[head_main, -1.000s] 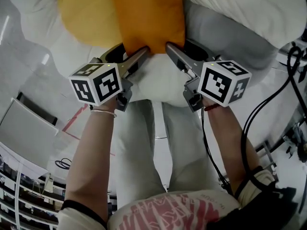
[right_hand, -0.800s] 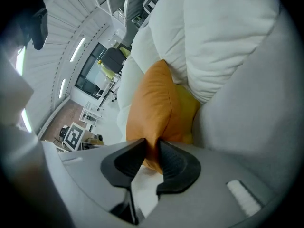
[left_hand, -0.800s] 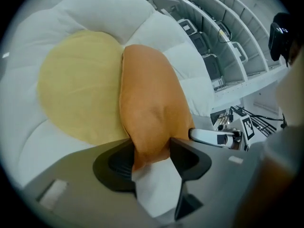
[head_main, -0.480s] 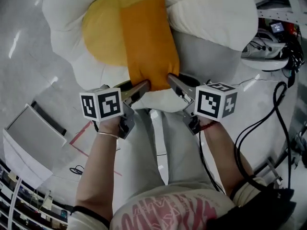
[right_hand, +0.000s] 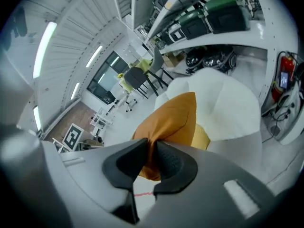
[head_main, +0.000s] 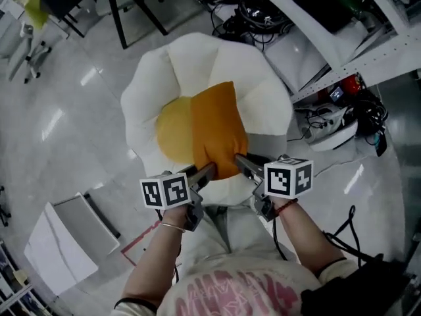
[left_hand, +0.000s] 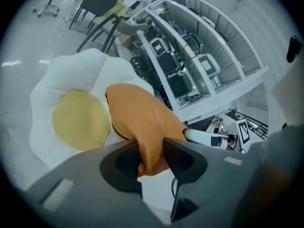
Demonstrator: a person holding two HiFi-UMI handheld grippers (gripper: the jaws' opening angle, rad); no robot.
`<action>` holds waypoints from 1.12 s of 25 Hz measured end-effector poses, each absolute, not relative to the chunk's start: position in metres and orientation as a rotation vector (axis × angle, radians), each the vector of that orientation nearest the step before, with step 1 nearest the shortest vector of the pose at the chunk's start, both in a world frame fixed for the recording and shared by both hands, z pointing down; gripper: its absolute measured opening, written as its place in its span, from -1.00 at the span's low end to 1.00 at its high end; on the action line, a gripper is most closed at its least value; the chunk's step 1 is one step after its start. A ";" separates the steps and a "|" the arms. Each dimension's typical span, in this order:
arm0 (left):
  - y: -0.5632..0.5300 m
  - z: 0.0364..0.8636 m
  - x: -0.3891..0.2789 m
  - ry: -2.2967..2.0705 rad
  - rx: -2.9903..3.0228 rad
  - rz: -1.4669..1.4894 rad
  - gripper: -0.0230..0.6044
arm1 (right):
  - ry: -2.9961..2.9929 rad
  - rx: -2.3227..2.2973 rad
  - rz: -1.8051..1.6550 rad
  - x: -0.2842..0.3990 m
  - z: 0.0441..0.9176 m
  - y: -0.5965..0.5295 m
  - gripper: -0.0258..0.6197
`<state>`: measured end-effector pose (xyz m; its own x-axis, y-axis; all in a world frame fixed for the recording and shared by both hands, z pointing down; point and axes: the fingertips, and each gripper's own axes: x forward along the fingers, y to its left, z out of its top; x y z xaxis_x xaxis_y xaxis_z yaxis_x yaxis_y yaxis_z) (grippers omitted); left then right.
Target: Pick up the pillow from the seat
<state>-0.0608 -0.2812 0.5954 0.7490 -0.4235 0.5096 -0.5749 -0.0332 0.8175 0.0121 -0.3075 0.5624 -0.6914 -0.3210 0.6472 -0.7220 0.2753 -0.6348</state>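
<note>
An orange pillow (head_main: 217, 133) hangs over a flower-shaped seat (head_main: 197, 64) that has white petals and a yellow centre (head_main: 172, 133). My left gripper (head_main: 209, 171) pinches the pillow's near left corner, and its jaws are still closing on the fabric. My right gripper (head_main: 240, 160) pinches the near right corner, its jaws closing too. In the left gripper view the pillow (left_hand: 142, 122) bunches between the left gripper's (left_hand: 151, 156) dark pads. In the right gripper view a thin fold of pillow (right_hand: 173, 118) sits squeezed in the right gripper (right_hand: 153, 158).
The seat stands on a glossy grey floor. Black chair legs (head_main: 131, 5) are at the far left, and cables with white shelving (head_main: 263, 12) lie behind the seat. A red extinguisher (head_main: 352, 87) is at right. A white board (head_main: 66, 242) lies at the near left.
Both grippers have shut on the pillow's near corners. The seat now looks much smaller and farther below, and the pillow has come up with the grippers.
</note>
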 end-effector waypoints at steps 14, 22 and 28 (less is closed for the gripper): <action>-0.306 0.262 -0.098 -1.103 2.244 -0.096 -0.44 | -2.791 0.899 0.732 -0.025 0.229 -0.313 -0.74; -0.294 0.159 -0.109 -1.189 2.461 -0.249 -0.45 | -3.031 0.828 0.458 -0.035 0.126 -0.297 -0.75; -0.287 0.111 -0.114 -1.305 2.617 -0.288 -0.45 | -3.143 0.755 0.265 -0.037 0.083 -0.289 -0.75</action>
